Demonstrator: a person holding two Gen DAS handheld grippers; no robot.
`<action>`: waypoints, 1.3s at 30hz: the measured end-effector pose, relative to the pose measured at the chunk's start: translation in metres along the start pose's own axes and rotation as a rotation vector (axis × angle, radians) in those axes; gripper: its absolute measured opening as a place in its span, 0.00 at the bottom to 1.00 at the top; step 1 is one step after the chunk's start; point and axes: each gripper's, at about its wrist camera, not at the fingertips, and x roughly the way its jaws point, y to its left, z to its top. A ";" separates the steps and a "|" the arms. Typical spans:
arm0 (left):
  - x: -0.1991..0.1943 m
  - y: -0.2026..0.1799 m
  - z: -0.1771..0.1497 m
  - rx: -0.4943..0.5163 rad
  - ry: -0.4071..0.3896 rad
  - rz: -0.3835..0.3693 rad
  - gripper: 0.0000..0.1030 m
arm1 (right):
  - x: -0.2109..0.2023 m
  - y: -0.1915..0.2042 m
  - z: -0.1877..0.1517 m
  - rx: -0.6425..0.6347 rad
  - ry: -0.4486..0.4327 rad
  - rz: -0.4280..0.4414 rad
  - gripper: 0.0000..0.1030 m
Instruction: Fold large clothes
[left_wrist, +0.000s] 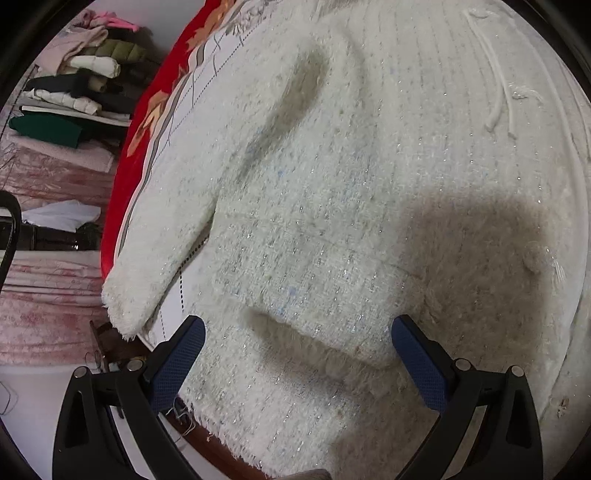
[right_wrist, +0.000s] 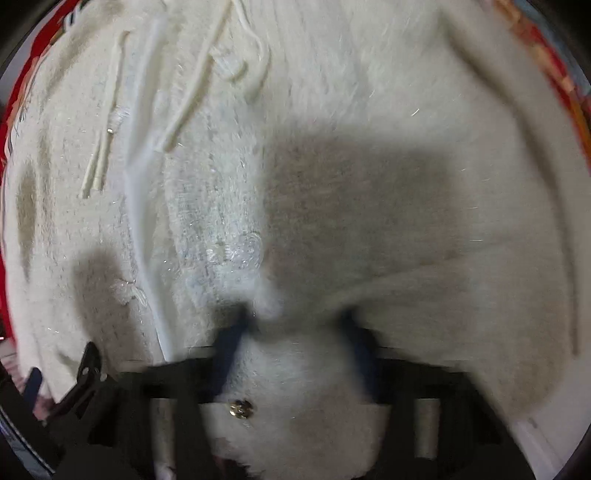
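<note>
We see the fluffy white jacket (left_wrist: 332, 221) spread flat on a bed with a red patterned cover (left_wrist: 155, 92), one sleeve (left_wrist: 155, 258) reaching toward the bed's edge. Our left gripper (left_wrist: 295, 354) hovers over the hem with its jaws spread wide, grasping nothing. Our right gripper (right_wrist: 291, 332) is blurred; its blue fingers (right_wrist: 229, 347) flank a bunched fold of the jacket near a gold button (right_wrist: 241, 408), yet we cannot tell if they pinch it. Beyond the bed, folded clothes (left_wrist: 77, 85) are stacked in a pile.
</note>
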 end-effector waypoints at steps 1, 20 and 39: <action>0.001 0.001 0.000 -0.004 -0.003 -0.014 1.00 | -0.004 0.002 -0.004 -0.001 0.005 0.035 0.12; -0.104 -0.043 0.050 0.154 -0.163 -0.166 1.00 | -0.052 -0.146 -0.019 0.329 -0.097 0.400 0.56; -0.116 -0.212 0.079 0.291 -0.185 -0.199 1.00 | 0.008 -0.369 -0.079 1.268 -0.557 0.589 0.41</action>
